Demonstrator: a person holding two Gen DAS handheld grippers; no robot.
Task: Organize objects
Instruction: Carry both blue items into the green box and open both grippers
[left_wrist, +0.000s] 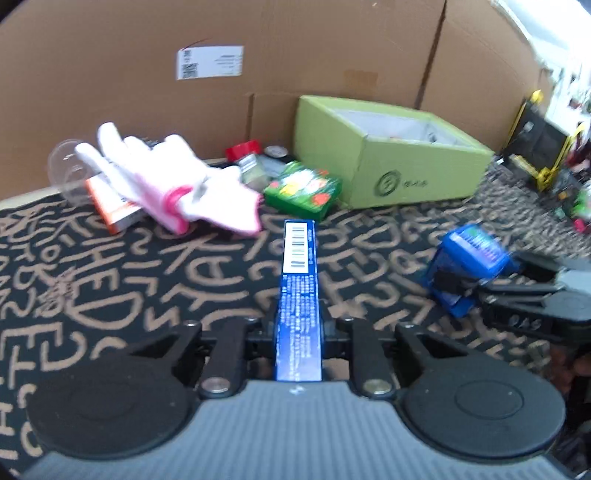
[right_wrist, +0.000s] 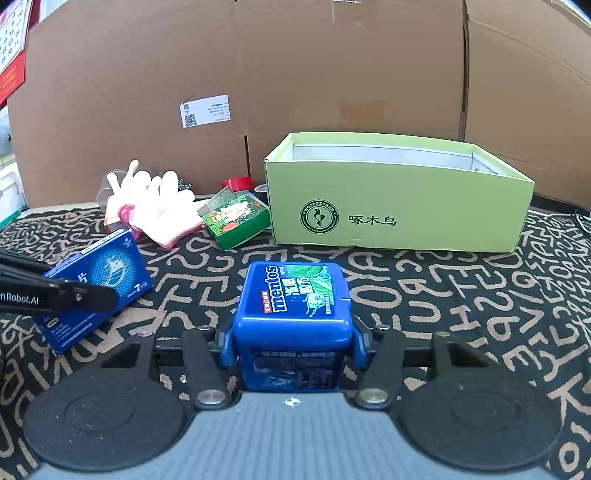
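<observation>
Largest first: a brown cardboard wall (right_wrist: 332, 74) across the back, from nine o'clock round to three, a white label (right_wrist: 205, 110) stuck on it. Below, a black rug (right_wrist: 443, 295) scrawled with tan letters. At one o'clock in the right wrist view, an open green box (right_wrist: 399, 206), upright on the rug, printed with a round bird logo.

At eleven o'clock, white gloves (right_wrist: 155, 206) with pink cuffs, heaped over an orange-edged packet (left_wrist: 114, 212) and against a clear plastic cup (left_wrist: 66, 166). Just beside them at twelve, a small green carton (right_wrist: 236, 218), tilted, with a red-capped jar (left_wrist: 245, 155) behind it.

Dead centre of the right wrist view, a blue mint tub (right_wrist: 293, 325), grasped on both sides by the right gripper (right_wrist: 293, 345) (no gap showing at either pad). At nine o'clock there, a flat blue packet (right_wrist: 99, 284), tilted up off the rug, pinched edge-on in the clenched left gripper (left_wrist: 298, 332); barcode end pointing toward twelve in the left wrist view (somewhat blurred).
</observation>
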